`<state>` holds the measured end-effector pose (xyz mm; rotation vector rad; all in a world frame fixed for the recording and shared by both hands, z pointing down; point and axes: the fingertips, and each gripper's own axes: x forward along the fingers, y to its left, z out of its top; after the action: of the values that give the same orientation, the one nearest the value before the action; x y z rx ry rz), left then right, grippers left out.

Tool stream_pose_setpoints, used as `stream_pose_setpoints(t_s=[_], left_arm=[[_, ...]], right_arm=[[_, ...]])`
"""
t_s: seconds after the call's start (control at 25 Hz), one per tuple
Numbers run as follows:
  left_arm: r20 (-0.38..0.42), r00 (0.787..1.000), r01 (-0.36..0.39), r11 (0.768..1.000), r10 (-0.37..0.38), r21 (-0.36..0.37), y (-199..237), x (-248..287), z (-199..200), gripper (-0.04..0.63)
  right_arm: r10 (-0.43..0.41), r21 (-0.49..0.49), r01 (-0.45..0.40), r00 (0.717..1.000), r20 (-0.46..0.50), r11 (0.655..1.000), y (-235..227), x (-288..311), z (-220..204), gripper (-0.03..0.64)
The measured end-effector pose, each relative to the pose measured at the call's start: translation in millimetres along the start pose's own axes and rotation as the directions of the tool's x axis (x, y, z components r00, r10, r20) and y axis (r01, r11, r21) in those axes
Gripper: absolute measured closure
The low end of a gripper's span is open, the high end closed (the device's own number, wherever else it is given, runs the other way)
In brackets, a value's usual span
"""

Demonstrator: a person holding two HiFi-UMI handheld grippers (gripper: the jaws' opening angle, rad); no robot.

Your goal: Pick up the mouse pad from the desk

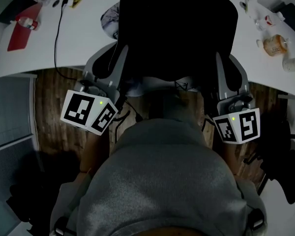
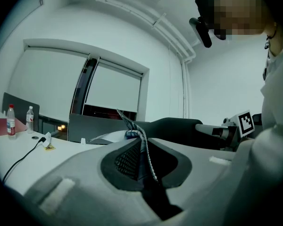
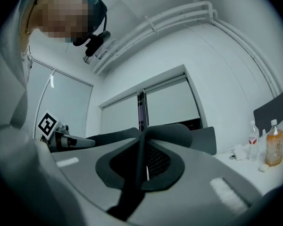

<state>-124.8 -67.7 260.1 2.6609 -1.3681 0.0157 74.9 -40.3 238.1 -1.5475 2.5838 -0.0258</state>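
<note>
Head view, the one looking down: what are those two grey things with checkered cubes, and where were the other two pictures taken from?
No robot here: a person holds a two-jaw tool in each hand, the left gripper and right gripper; the patterned cubes are part of them. This view is from a camera on the person's head. The other two are from cameras riding on each gripper, looking along its jaws. Both grippers are shut on the black mouse pad, held between them over the white desk. Bottles and a cable lie on the desk.
</note>
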Motion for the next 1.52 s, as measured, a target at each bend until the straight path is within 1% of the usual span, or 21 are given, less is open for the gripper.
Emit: stream_pose_setpoints(t_s=[0.32,0.6,1.0,1.12,1.28,1.52], left_arm=[[0.006,0.999,0.031,0.999,-0.031,0.015,-16,-34,-2,0.561],[0.010,0.999,0.048,0.999,-0.048,0.021,-27,-58,-3,0.561],[0.039,0.999,0.017,1.000,-0.018,0.020,-43,-71,5,0.561],[0.040,0.999,-0.002,1.000,0.001,0.023,-54,-72,6,0.561],[0.041,0.998,-0.037,0.999,0.037,0.008,-65,-71,3,0.561],[0.045,0.998,-0.048,0.999,0.048,0.009,-71,-70,4,0.561]], right_arm=[[-0.022,-0.005,0.022,1.000,0.011,1.000,29,-32,3,0.597],[-0.024,-0.007,0.024,1.000,0.011,1.000,47,-50,3,0.597],[0.011,-0.007,-0.011,1.000,0.025,1.000,52,-67,18,0.597],[0.032,-0.008,-0.032,0.999,0.021,0.999,48,-73,23,0.597],[0.056,-0.001,-0.056,0.998,0.020,0.998,38,-83,28,0.597],[0.069,0.002,-0.069,0.997,0.021,0.998,36,-84,30,0.597]])
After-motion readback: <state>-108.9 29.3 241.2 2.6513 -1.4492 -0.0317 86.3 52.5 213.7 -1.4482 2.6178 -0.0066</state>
